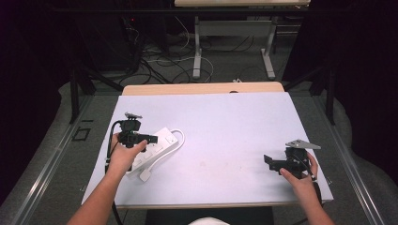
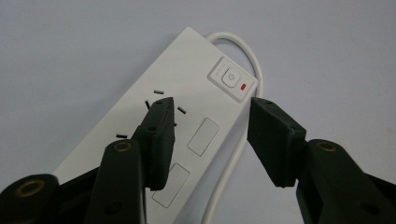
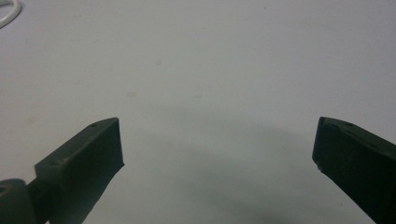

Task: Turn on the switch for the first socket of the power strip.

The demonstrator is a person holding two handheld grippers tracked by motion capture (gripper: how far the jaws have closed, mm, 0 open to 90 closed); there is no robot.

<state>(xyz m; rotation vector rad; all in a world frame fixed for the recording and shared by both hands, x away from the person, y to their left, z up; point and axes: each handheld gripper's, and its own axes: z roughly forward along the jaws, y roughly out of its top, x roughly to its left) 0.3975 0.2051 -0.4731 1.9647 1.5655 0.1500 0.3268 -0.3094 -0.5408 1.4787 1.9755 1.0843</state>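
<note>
A white power strip [image 1: 157, 145] lies at the left of the white table sheet [image 1: 220, 126], its white cord [image 1: 174, 143] looping round its far end. In the left gripper view the power strip [image 2: 187, 107] shows socket slots, a power button with a red light [image 2: 242, 87] and the cord [image 2: 243, 51]. My left gripper [image 1: 149, 138] hovers just over the strip, open [image 2: 210, 135], one jaw above the sockets and the other past the strip's edge. My right gripper [image 1: 267, 161] is at the right of the sheet, open [image 3: 217, 149] with only bare sheet between its jaws.
The wooden table edge [image 1: 202, 88] shows beyond the sheet. Behind it the floor holds cables [image 1: 164, 61] and the legs of another table [image 1: 197, 51]. A bit of the white cord [image 3: 7, 11] sits in the right gripper view's top left corner.
</note>
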